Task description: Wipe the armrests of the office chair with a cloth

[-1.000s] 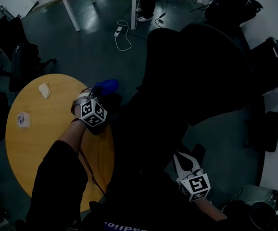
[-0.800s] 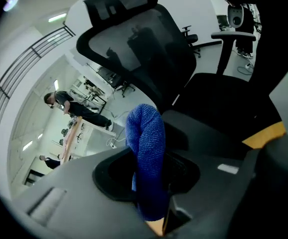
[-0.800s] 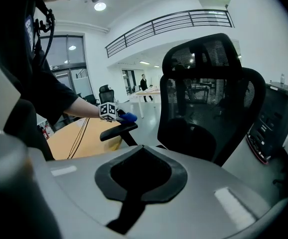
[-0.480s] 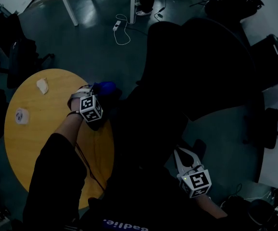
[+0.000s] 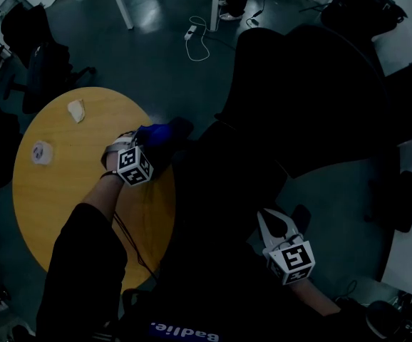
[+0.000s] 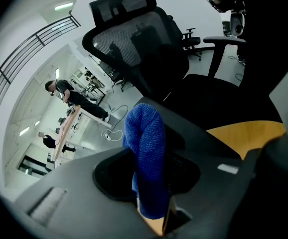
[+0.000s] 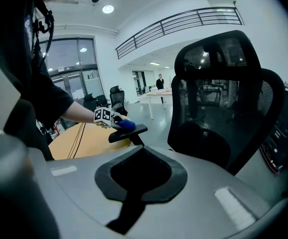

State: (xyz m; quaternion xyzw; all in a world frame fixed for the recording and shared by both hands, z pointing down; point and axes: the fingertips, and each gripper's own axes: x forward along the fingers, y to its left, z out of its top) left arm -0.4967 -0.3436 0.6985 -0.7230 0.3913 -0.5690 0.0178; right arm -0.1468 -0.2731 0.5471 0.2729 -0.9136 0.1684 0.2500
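As the left gripper [image 5: 150, 147] pinches the cloth [image 6: 145, 153], cloth touches armrest [image 7: 130, 132].

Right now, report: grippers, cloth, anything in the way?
Left hand-held gripper shut on blue cloth, on the armrest. Right hand-held gripper open, empty. Nothing blocking.

The left hand-held gripper [image 5: 149, 145] drew the cloth [image 6: 146, 153] back along the armrest [image 7: 135, 130].

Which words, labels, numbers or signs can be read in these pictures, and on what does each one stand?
"Badlie": light print on the person's dark top, at the bottom edge of the head view; partly cut off, so the reading is unsure.
Left gripper and right gripper, cube faces: black-and-white square patterns only, no letters.
Small round item on the yellow table: any print is too blurred to read.
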